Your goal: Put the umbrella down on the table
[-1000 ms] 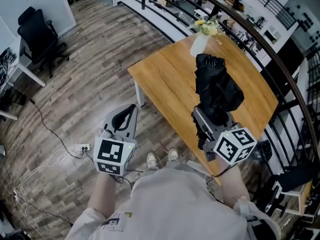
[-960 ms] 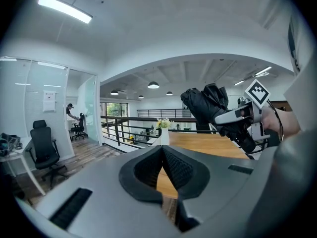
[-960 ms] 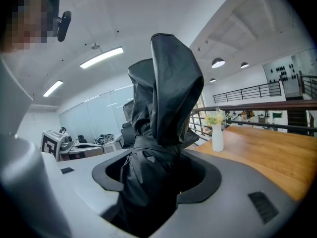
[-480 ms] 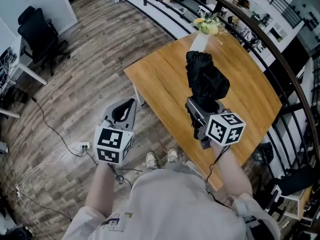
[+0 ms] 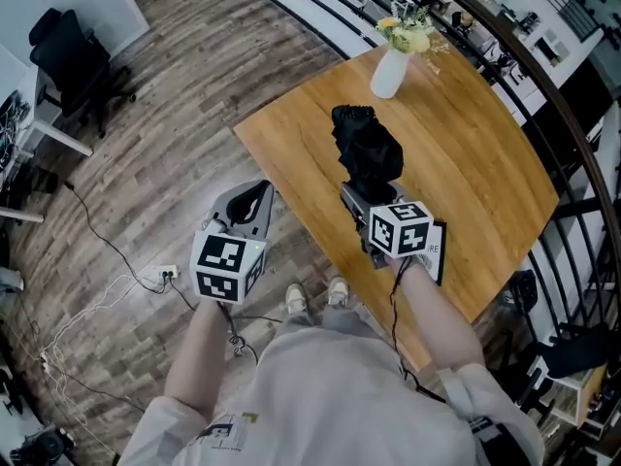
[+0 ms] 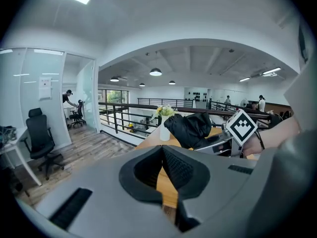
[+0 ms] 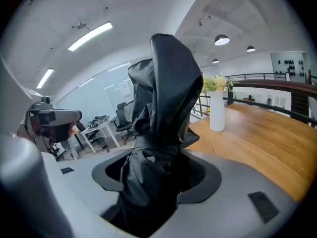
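1. Umbrella (image 5: pixel 364 153), black and folded into a loose bundle, shows in the head view over the near half of the wooden table (image 5: pixel 466 144). It is clamped at its lower end in the right gripper (image 5: pixel 367 198) and is not lying on the wood. A white vase (image 5: pixel 388 71) of yellow flowers (image 5: pixel 406 35) stands at the table's far edge, well apart from the umbrella, with bare wood between them. A dark railing (image 5: pixel 543 105) curves round the table's far and right sides. The left gripper (image 5: pixel 257 192) hangs off the table's near-left edge, over the plank floor (image 5: pixel 175 134), with its jaw tips together. A black office chair (image 5: pixel 73 66) stands far to the left, and cables (image 5: pixel 87 309) trail from a socket strip (image 5: pixel 165 273) on the floor.

2. Left gripper view: the jaws meet at their tips and hold nothing; only a strip of table wood shows through the gap behind them. Beyond them the umbrella sticks up and to the left from the right gripper, raised above the table top, with the vase just behind it. Another office chair stands at the left by a glass partition (image 6: pixel 49 93).

3. Right gripper view: the jaws press on the umbrella's black fabric from both sides, and the bundle rises between them and blocks the middle of the view. The vase stands to its right on the open table top.
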`<state>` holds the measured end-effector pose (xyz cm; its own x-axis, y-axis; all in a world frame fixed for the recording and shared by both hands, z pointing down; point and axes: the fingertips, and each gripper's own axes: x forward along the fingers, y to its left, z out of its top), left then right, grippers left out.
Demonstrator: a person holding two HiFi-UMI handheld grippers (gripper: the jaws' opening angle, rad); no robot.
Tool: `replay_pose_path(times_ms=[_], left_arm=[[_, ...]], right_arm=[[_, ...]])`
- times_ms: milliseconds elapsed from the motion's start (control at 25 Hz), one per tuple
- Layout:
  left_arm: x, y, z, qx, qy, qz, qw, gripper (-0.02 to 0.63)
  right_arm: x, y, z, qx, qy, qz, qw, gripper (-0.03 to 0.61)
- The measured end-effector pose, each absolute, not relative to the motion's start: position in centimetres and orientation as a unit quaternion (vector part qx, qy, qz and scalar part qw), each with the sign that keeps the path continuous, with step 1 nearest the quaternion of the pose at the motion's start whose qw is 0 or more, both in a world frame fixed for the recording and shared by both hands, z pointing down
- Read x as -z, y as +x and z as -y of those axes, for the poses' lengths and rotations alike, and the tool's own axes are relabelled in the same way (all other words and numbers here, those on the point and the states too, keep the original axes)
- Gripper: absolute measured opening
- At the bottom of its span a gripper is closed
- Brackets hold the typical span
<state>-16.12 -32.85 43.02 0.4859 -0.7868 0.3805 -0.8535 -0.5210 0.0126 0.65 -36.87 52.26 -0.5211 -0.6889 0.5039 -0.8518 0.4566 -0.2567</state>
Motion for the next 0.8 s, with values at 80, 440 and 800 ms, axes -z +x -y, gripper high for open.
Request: replay_pose_path(times_ms=[80,440,800], left_arm=[[-44.9,-16.0,33.2,-0.18,0.851,0.48,0.109,0.017],[-50.5,-15.3,35.1,-0.232,0.842,0.467,0.137,0.017],[-56.0,-14.0,34.4,-0.255,0.835,0.446,0.196,0.017]], right_arm=[[-54.7,0.5,36.9,-0.257,0.458,0.832,0.177,0.285],[-63.5,0.4,38.8,-0.304,0.451,0.805,0.237,0.285],[-70.2,0.1,38.8,-0.333,0.423,0.791,0.289,0.287]])
